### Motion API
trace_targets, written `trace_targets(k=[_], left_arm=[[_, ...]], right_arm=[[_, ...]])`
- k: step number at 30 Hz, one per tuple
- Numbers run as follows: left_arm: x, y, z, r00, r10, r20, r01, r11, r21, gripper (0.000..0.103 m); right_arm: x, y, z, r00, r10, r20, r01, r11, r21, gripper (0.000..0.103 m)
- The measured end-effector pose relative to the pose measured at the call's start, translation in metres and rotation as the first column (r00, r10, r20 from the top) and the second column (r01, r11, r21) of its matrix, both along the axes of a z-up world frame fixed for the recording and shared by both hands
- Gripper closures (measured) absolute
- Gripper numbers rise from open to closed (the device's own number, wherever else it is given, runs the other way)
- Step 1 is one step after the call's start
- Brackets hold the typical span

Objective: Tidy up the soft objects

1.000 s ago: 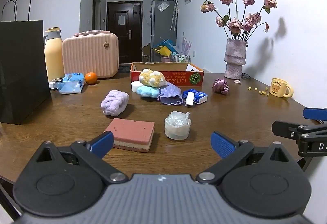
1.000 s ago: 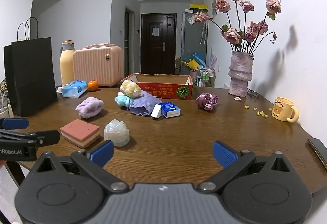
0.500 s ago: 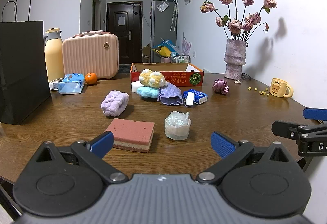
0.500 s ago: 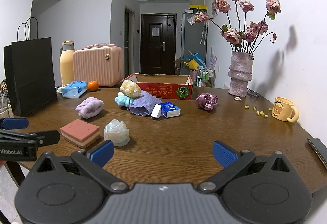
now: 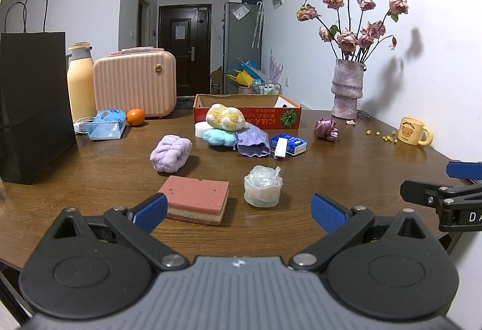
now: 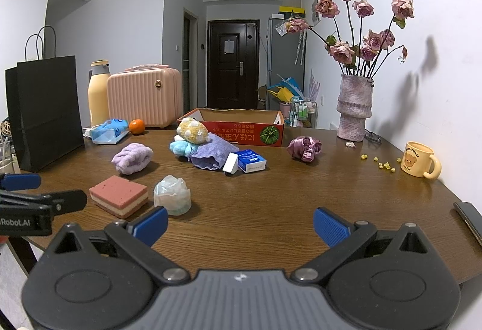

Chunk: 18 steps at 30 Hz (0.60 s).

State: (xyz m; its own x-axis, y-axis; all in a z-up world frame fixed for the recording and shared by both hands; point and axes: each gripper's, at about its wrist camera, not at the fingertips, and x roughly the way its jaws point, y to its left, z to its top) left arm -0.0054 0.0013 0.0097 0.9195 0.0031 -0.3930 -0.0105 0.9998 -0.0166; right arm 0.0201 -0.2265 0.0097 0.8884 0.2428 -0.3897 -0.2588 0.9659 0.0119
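Nothing is gripped yet: the left claw (image 5: 238, 211) and right claw (image 6: 239, 224) both hang released over the brown wooden counter's (image 6: 301, 191) near edge. Closest lie the pink layered sponge (image 5: 197, 199) and crumpled clear plastic wad (image 5: 263, 186); the red cardboard box (image 5: 248, 114) waits toward the far edge. Next, I judge, comes lowering onto the sponge.

Black paper bag (image 5: 33, 107) upright at far left of wooden worktop (image 5: 346, 170). Cream flask (image 5: 79, 83) behind it, beside pink ribbed case (image 5: 134, 83). Blue wipes pack (image 5: 107, 124) and orange (image 5: 135, 117) just in front of case. Ridged vase (image 6: 355, 108) with dried roses (image 6: 366, 28) near right wall. Yellow bear mug (image 6: 420, 159) at right edge, yellow crumbs (image 6: 381, 164) scattered beside. Blue-white small box (image 6: 250, 160) lying mid-worktop. Dark door (image 6: 232, 64) at end of hallway.
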Motion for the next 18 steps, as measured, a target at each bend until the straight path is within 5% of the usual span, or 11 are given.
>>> trace_targets(k=[18], left_arm=[[-0.0007, 0.0008, -0.0006, 1.0, 0.0, 0.001, 0.0, 1.0, -0.001, 0.0]], right_arm=[[0.0015, -0.0007, -0.0004, 1.0, -0.001, -0.001, 0.001, 1.0, 0.001, 0.0]])
